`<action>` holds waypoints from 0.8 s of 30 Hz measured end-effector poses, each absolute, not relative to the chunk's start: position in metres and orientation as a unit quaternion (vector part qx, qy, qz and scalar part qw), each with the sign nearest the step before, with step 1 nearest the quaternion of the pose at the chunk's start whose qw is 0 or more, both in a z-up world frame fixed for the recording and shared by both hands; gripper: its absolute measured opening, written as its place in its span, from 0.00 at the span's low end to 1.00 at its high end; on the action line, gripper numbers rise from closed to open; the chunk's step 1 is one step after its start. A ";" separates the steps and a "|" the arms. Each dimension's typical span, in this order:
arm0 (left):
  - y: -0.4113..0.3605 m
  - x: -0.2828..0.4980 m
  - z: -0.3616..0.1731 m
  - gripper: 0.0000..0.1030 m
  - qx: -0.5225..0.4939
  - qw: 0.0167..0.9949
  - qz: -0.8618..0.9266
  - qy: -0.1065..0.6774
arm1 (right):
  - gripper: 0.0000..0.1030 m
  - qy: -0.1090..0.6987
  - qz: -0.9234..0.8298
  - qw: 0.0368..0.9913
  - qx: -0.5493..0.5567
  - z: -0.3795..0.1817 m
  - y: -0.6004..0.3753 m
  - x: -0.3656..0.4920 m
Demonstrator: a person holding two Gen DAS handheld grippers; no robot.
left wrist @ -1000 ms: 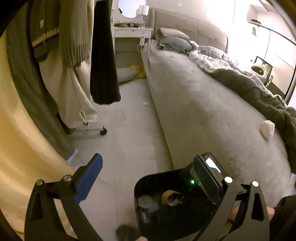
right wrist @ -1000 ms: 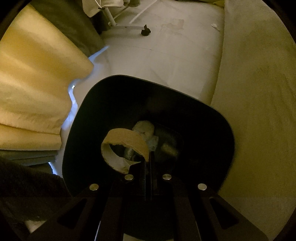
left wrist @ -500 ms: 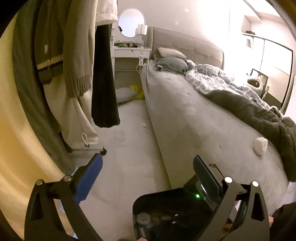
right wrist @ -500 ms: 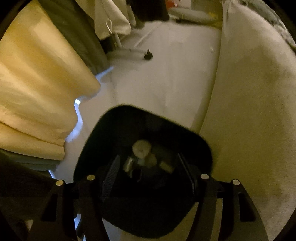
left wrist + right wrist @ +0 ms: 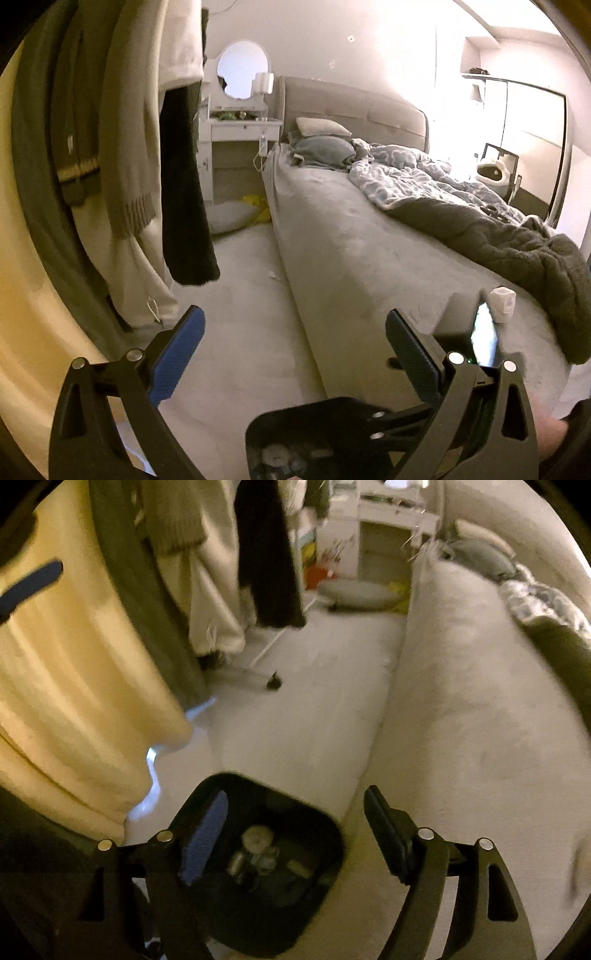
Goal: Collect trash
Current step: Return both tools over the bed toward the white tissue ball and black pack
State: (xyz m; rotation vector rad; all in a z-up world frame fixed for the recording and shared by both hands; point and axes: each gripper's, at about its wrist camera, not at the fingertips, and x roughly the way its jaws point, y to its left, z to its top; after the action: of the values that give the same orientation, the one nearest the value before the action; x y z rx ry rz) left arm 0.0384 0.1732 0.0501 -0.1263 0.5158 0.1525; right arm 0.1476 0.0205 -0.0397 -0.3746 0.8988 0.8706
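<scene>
A bedroom, seen from two hand-held grippers. A black trash bin [image 5: 266, 867] stands on the pale floor [image 5: 295, 738], tight against the near corner of the bed's side edge, so it sits within reach of both floor and mattress. Inside it lie a tape roll [image 5: 257, 839] and a few crumpled scraps.

The right gripper [image 5: 295, 834] hangs above the bin's open mouth; its jaws have just been opening and now stand wide apart with nothing between them, which reads as a piece just let go. The left gripper [image 5: 295, 343] is also spread wide and empty, pointing along the aisle.

More trash remains: a white crumpled wad [image 5: 501, 303] rests on the bed [image 5: 369, 266] near its side edge, beside the dark blanket [image 5: 517, 243], and a small white scrap [image 5: 274, 275] lies on the floor against the bed's base, farther along.

The aisle is narrow, hemmed by the bed on one side and by hanging clothes [image 5: 140, 147], a yellow curtain [image 5: 74, 683] and a wheeled rack foot [image 5: 273, 681] on the other. The floor between looks open.
</scene>
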 end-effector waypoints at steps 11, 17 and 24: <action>0.124 0.063 0.051 0.97 -0.040 0.967 0.038 0.249 | 0.81 0.375 0.349 0.847 -0.141 -0.009 -0.067 0.175; 0.093 0.084 0.044 0.97 -0.031 0.966 0.007 0.256 | 0.83 0.354 0.324 0.868 -0.127 0.006 -0.110 0.187; 0.062 0.106 0.036 0.97 -0.057 0.961 -0.038 0.268 | 0.84 0.338 0.286 0.890 -0.111 0.018 -0.161 0.200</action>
State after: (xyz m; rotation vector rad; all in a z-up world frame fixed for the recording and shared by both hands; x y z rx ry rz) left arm 0.1064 0.0621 0.0360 -0.1154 0.5425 -0.0770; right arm 0.1999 -0.1612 0.0182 -0.2301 0.7028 0.5936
